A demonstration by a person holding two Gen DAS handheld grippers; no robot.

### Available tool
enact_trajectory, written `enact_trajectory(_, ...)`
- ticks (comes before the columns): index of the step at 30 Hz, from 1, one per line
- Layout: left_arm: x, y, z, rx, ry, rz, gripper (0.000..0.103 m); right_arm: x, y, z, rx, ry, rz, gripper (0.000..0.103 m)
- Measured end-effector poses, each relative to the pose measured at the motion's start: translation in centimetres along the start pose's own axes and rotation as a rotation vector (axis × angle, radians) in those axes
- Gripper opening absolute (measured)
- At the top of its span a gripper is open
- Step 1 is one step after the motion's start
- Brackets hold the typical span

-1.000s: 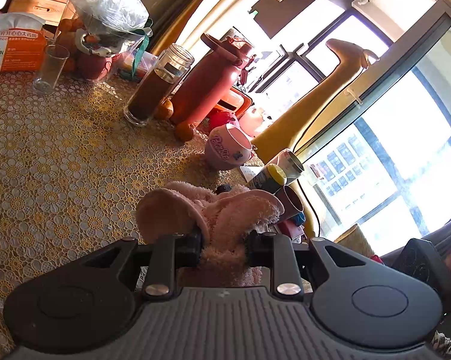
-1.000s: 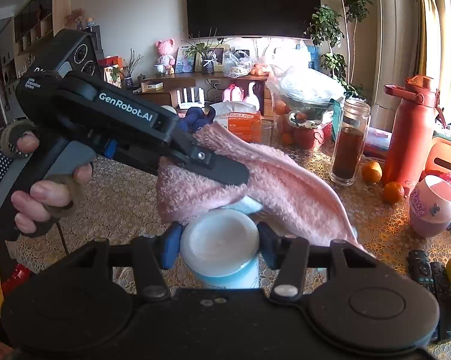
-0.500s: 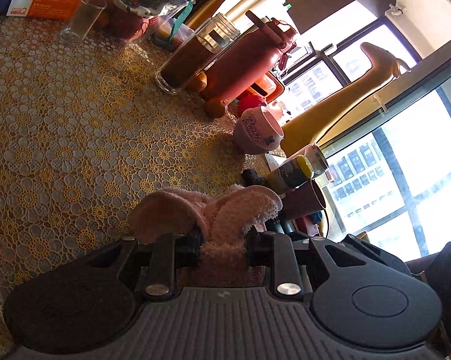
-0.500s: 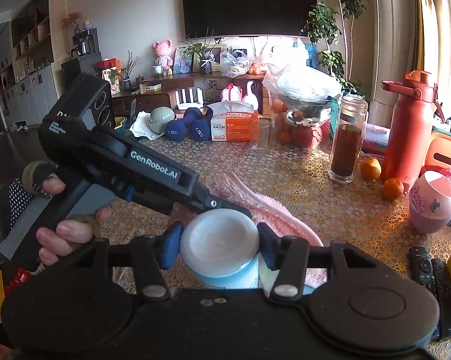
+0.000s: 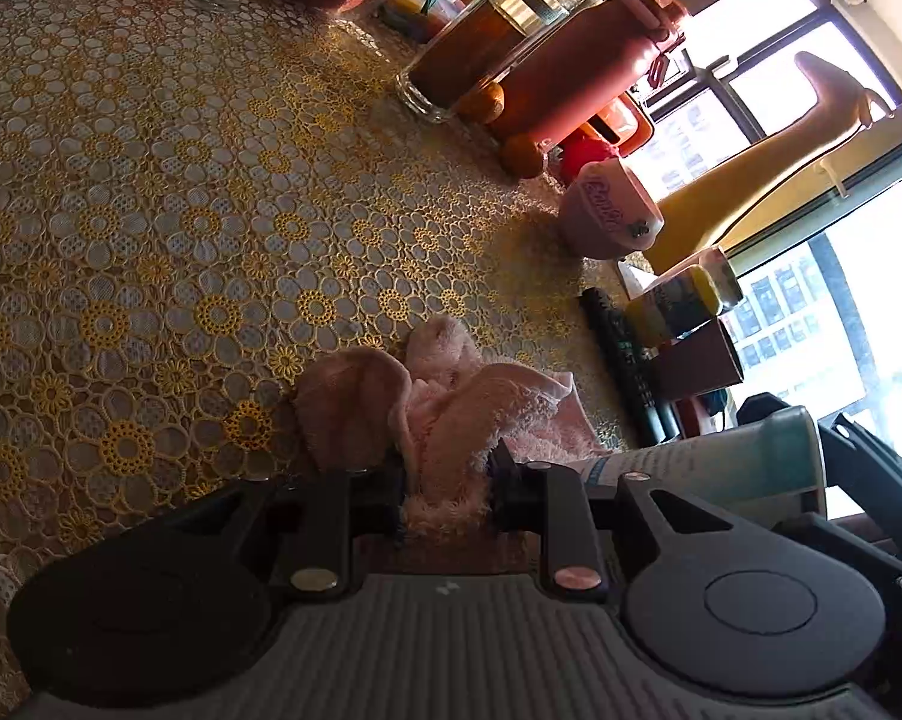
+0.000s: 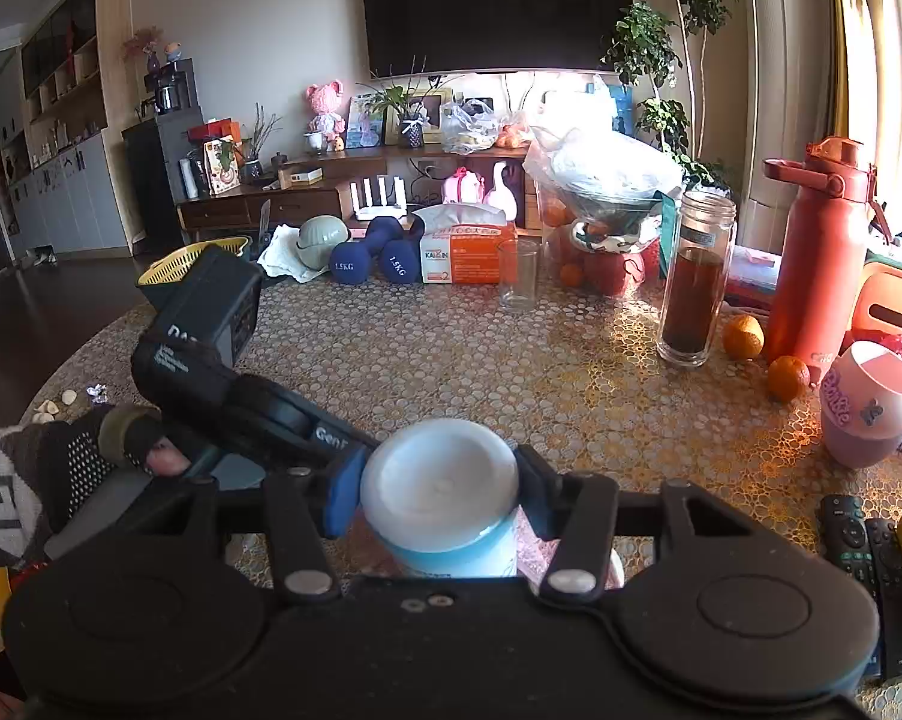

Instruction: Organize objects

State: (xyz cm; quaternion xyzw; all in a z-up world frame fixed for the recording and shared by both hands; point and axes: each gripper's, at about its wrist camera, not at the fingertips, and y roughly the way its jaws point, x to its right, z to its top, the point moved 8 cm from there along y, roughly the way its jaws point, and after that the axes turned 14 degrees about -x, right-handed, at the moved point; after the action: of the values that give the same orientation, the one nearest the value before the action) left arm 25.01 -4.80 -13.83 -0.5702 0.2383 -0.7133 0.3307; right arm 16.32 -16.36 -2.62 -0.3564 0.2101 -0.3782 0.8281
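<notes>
A pink fluffy towel [image 5: 445,414] is pinched in my left gripper [image 5: 448,480], which is shut on it low over the lace tablecloth [image 5: 169,198]; the towel's free end rests on the cloth. My right gripper [image 6: 439,492] is shut on a white-capped, pale blue bottle [image 6: 442,492], held just above the table. The same bottle [image 5: 721,462] shows at the right edge of the left wrist view. In the right wrist view the left gripper's body [image 6: 211,360] and a gloved hand [image 6: 91,456] sit at the lower left; a strip of towel [image 6: 535,552] shows beneath the bottle.
Along the table's right side stand a glass jar of dark liquid [image 6: 694,282], a red flask [image 6: 817,258], oranges [image 6: 787,378], a pink cup [image 6: 871,402] and remotes [image 6: 865,546]. At the back are an empty glass [image 6: 518,273], tissue box [image 6: 469,252] and dumbbells [image 6: 367,258].
My left gripper has sunk with the towel from above the bottle down to the tablecloth, and it has rolled. The right gripper and its bottle have stayed in place.
</notes>
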Motion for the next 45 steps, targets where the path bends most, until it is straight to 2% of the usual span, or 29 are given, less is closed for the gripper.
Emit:
enact_trajectory(4,1.0,-1.9,0.3,0.034,0.049,0.019,0.025,0.0,0.1,0.0,-0.002,-0.002,0.002,0.052)
enact_trajectory(9,2.8,-7.0,1.6,0.142,0.070,-0.043,0.025,0.0,0.3,0.1,-0.003,-0.003,0.002,0.052)
enact_trajectory(13,4.3,-9.8,2.4,0.199,0.077,-0.120,0.025,0.0,0.3,0.2,-0.002,-0.004,0.001,0.052)
enact_trajectory(16,5.6,-9.9,2.2,0.192,0.090,-0.162,0.025,0.0,0.3,0.2,-0.002,-0.004,0.001,0.052)
enact_trajectory(20,6.6,-7.8,1.3,0.149,0.096,-0.190,0.025,0.0,0.3,0.2,-0.002,-0.003,0.002,0.052)
enact_trajectory(25,5.8,-6.4,1.3,0.130,0.042,-0.243,0.025,0.1,0.4,0.1,-0.007,-0.019,-0.025,0.052)
enact_trajectory(39,3.1,-4.2,0.4,0.102,-0.020,-0.201,0.025,0.9,1.0,-0.2,-0.043,-0.019,-0.043,0.052)
enact_trajectory(43,1.7,-3.0,-0.5,0.089,-0.036,-0.156,0.024,1.0,1.0,-0.2,-0.049,-0.017,-0.045,0.052)
enact_trajectory(45,1.1,-2.6,-0.7,0.082,-0.021,-0.108,0.025,1.0,0.9,-0.2,-0.050,-0.018,-0.045,0.052)
